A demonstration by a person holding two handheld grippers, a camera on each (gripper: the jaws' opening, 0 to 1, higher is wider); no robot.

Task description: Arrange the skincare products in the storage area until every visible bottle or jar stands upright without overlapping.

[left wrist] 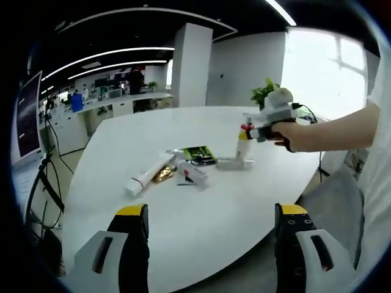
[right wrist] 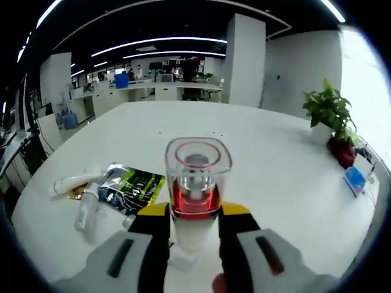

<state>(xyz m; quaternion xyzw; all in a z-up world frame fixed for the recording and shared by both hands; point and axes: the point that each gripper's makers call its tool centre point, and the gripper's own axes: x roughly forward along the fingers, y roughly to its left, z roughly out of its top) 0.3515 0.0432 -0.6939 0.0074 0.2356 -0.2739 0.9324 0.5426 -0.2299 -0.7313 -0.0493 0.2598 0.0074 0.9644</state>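
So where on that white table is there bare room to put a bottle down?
Plenty: the wide stretch of table between the held bottle and the potted plant, and the far side. It is crowded around the tubes and the green packet.

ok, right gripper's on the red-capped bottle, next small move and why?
Probably open the right gripper and back off: the bottle it clamps looks upright on the white table, while the tubes lie flat.
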